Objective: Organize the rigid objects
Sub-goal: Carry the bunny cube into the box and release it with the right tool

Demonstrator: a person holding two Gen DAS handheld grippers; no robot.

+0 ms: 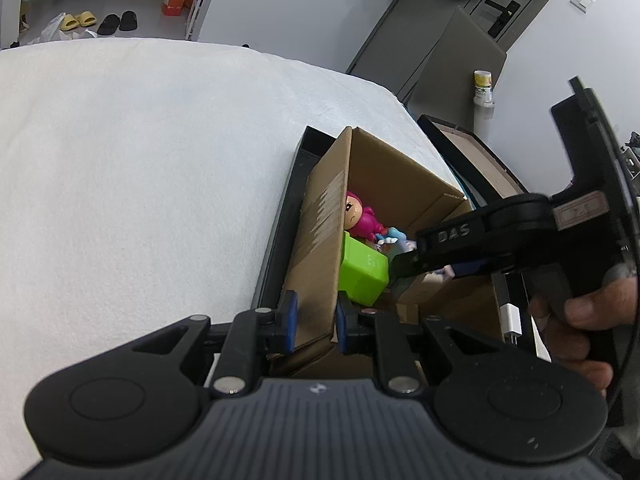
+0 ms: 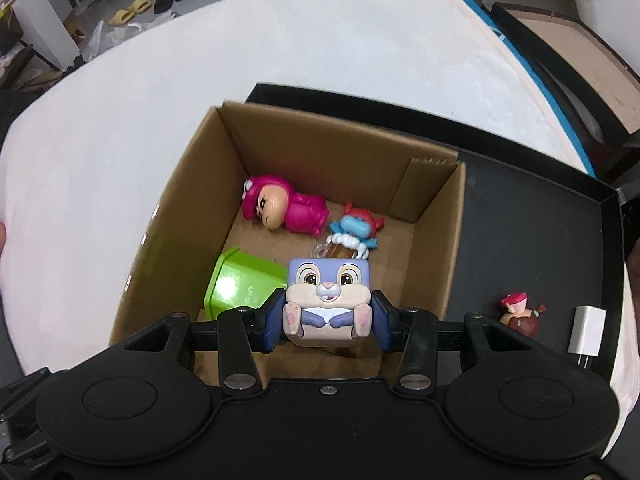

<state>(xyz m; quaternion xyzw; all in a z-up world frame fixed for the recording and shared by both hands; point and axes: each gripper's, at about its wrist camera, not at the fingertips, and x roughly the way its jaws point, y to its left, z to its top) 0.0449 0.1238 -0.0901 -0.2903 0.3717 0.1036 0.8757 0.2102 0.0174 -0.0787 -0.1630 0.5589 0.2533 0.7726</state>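
Note:
An open cardboard box (image 2: 436, 216) stands in a black tray (image 2: 532, 220) on a white cloth. Inside lie a pink figure (image 2: 284, 208), a blue and red figure (image 2: 356, 226) and a green block (image 2: 240, 282). My right gripper (image 2: 327, 322) is shut on a purple rabbit cube toy (image 2: 327, 298) and holds it over the box. My left gripper (image 1: 314, 322) is shut on the box's near left wall (image 1: 320, 248). In the left wrist view the pink figure (image 1: 360, 216) and green block (image 1: 362, 274) show inside, with the right gripper's arm (image 1: 480, 236) reaching in.
A small red-haired figure (image 2: 520, 314) and a white charger plug (image 2: 586, 332) lie in the black tray right of the box. A second dark tray (image 2: 560, 48) sits at the far right. White cloth (image 1: 140, 180) spreads to the left.

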